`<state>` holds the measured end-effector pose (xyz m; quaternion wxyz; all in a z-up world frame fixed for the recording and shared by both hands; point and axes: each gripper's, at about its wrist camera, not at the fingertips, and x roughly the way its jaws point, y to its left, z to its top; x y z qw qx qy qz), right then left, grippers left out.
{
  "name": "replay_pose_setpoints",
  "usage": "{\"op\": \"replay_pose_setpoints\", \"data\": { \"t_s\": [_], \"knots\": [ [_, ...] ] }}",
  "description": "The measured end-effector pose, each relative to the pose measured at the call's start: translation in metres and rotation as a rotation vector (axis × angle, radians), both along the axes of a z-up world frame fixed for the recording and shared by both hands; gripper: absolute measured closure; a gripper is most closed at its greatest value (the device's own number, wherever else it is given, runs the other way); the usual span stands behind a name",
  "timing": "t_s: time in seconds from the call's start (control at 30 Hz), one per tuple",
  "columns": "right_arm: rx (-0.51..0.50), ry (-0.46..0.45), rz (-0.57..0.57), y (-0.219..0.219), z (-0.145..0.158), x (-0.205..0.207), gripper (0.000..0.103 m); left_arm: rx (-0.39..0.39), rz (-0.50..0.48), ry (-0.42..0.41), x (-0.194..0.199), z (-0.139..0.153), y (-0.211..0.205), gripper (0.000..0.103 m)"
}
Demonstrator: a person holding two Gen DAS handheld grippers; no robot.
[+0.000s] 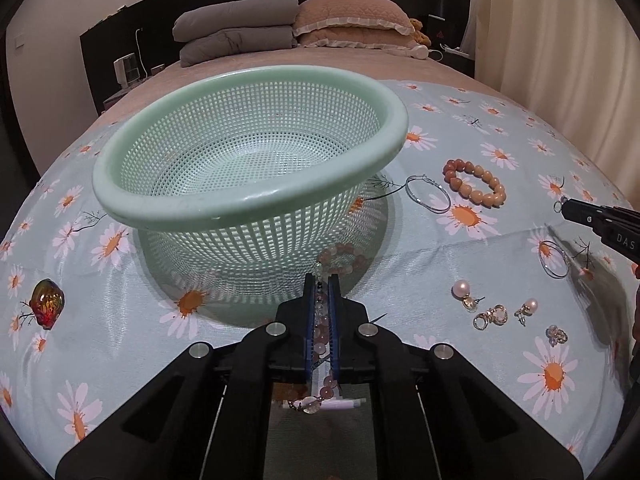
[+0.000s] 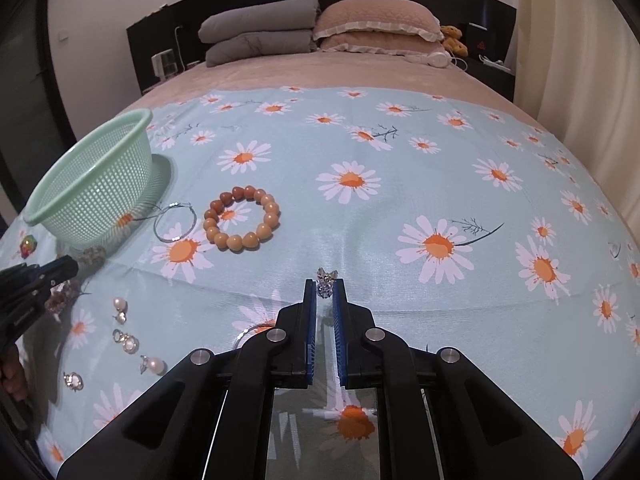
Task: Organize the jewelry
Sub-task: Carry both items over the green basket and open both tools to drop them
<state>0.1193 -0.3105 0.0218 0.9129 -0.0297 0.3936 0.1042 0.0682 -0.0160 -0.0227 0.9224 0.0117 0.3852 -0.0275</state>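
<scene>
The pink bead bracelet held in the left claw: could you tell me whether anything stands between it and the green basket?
Nothing visible does. The pink bead bracelet sits clamped in the left claw, right in front of the green basket; only the basket's own near wall and rim lie ahead.

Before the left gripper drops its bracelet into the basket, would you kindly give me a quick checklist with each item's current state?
1. Left gripper shut on the pink bead bracelet: ok.
2. Bracelet hangs free of the cloth: cannot tell; its far loop sits low by the basket wall.
3. Bracelet over the green basket opening: not ok; it is in front of the wall, below the rim.
4. Basket upright: not ok; it tilts.
5. Right gripper, holding a small crystal earring, away from the basket: ok.
6. Hoop earring and brown bead bracelet out of the path: ok.
</scene>
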Motion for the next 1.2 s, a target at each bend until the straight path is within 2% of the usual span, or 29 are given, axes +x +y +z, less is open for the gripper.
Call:
{"op": "replay_pose_setpoints", "data": {
  "t_s": [0.37, 0.57, 0.87, 1.0, 1.2],
  "knots": [
    [0.003, -0.088, 0.079, 0.023, 0.05, -0.013, 0.095, -0.007, 0.006, -0.078, -0.026, 0.049, 0.012, 0.097],
    [0.023, -0.146, 0.159, 0.057, 0.08, -0.016, 0.095, -0.011, 0.01, -0.129, -0.034, 0.087, 0.026, 0.097],
    [0.094, -0.205, 0.315, 0.122, 0.114, -0.009, 0.095, 0.047, 0.006, -0.239, -0.025, 0.137, 0.04, 0.097],
    [0.105, -0.214, 0.368, 0.151, 0.118, -0.004, 0.095, 0.035, -0.011, -0.266, -0.014, 0.148, 0.047, 0.097],
    [0.112, -0.179, 0.406, 0.179, 0.103, 0.011, 0.095, 0.036, -0.019, -0.294, 0.006, 0.16, 0.058, 0.096]
  ]
}}
